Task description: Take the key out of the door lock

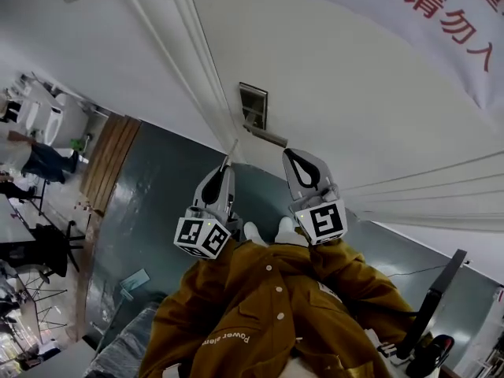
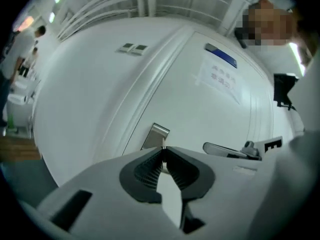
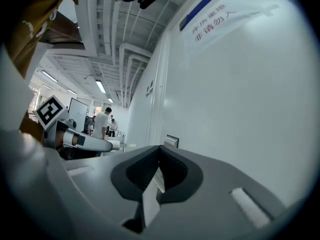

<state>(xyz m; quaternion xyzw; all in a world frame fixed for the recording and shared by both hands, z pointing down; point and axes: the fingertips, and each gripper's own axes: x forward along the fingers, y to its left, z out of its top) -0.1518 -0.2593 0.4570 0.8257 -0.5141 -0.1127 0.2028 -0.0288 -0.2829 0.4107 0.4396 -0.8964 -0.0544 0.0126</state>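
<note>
The white door [image 1: 354, 93] carries a metal lock plate [image 1: 253, 105] with a lever handle [image 1: 265, 136] beside it. I can make out no key in any view. My left gripper [image 1: 226, 162] is shut with nothing visible between its jaws, and its tip points at the lock plate [image 2: 156, 135] from a short way off. My right gripper [image 1: 296, 153] is also shut and empty, held just right of the left one and close to the door. In the right gripper view the lock plate [image 3: 171, 141] shows past the closed tips [image 3: 159, 148].
A paper notice with a blue strip [image 2: 220, 74] hangs on the door, and a banner with red characters [image 1: 441, 14] shows beside it. Grey floor [image 1: 150, 203] runs leftwards to desks, chairs and people [image 1: 35, 160]. A black stand [image 1: 433, 305] is behind me on the right.
</note>
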